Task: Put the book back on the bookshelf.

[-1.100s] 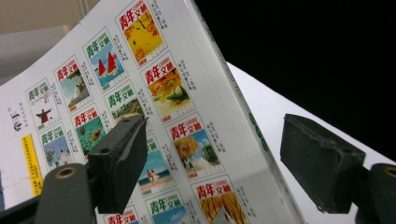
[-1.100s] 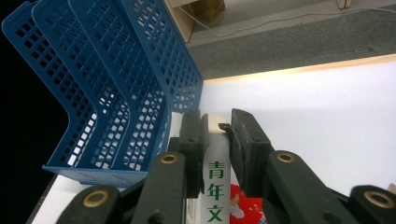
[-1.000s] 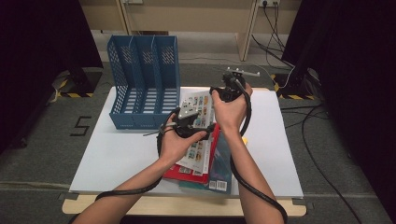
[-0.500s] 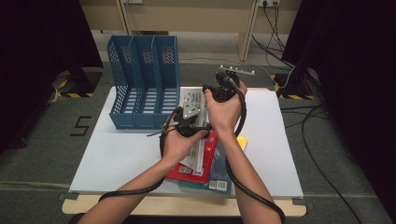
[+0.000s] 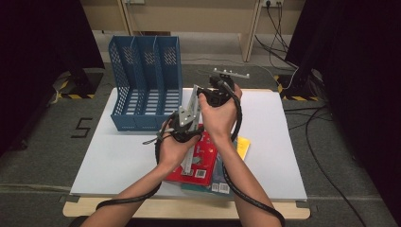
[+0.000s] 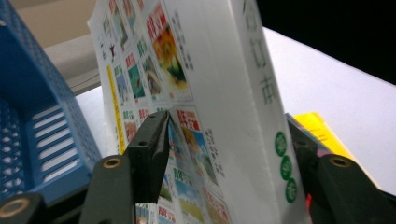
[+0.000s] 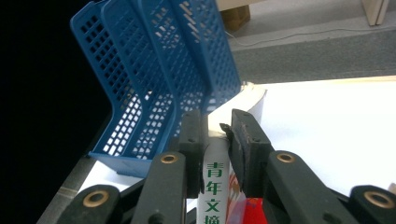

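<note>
I hold a white magazine (image 5: 190, 109) lifted off the table, in the middle of the high view, and its long axis runs on a slant from lower left to upper right there. My right gripper (image 7: 217, 135) pinches it by the spine near its upper end: in the right gripper view the two black pads press on either side of the narrow white spine with green characters. My left gripper (image 6: 229, 154) sits at the lower end. Its jaws have just been closing in, with the magazine between them; in the left gripper view the left pad lies against the printed cover, but I cannot tell whether the far pad bears on the back yet, so I take this gripper as spread around it, not clamped.

What the coming move turns on is the blue file rack (image 5: 145, 80), which stands in the upper left of the high view, just up and left of the magazine. In the right gripper view its three open slots rise directly behind the spine, so the magazine's edge already points toward them. My right gripper is the nearer one to the rack's mouth. I judge the magazine must swing upright and go leftward into a slot.

Under my forearms lie a red book (image 5: 201, 163) and a yellow booklet (image 5: 242, 147) on the white table (image 5: 118, 156).
</note>
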A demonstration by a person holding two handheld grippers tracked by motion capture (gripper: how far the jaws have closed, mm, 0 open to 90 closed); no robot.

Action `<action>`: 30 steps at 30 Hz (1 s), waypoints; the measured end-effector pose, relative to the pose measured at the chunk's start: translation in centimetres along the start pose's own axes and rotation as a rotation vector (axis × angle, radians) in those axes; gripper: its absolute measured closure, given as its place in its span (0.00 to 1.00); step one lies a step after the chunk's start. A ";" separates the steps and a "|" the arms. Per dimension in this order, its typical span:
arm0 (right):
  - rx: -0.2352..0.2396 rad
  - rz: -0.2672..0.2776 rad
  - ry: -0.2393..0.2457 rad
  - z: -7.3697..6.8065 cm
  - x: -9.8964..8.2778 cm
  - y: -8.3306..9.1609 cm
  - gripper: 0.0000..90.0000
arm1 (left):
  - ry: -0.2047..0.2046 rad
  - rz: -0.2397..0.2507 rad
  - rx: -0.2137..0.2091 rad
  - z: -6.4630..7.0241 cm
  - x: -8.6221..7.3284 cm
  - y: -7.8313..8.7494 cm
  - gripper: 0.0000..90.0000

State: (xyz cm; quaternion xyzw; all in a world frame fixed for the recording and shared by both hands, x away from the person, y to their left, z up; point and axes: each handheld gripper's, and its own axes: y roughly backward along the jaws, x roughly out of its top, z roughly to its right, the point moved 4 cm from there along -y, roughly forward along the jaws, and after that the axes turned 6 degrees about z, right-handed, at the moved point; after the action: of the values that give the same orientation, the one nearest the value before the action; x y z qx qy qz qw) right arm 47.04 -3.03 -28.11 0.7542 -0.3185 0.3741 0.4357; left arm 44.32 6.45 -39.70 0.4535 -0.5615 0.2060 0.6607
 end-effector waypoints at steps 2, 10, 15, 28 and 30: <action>0.006 0.005 0.011 -0.5 -0.2 0.1 0.84 | 0.010 -0.008 0.005 -0.2 -0.1 0.4 0.51; 0.033 -0.027 0.028 -2.1 -1.1 -0.3 0.82 | 0.095 -0.026 -0.018 -1.7 -1.6 2.1 0.74; 0.130 -0.057 0.055 -3.1 -0.9 -0.5 0.93 | 0.118 -0.063 -0.085 -2.7 -3.0 2.1 0.81; 0.083 0.031 0.023 1.8 0.0 1.0 0.75 | 0.123 0.025 -0.052 -5.2 -2.9 4.7 0.82; 0.059 0.013 0.015 3.1 -0.6 0.8 0.74 | 0.118 0.033 -0.049 -5.7 -2.9 5.2 0.82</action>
State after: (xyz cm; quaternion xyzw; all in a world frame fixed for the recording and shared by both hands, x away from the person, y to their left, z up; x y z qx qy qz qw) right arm 47.03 -6.07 -29.37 0.7619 -0.3090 0.3919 0.4130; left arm 42.61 14.47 -40.26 0.4148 -0.5338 0.2297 0.7001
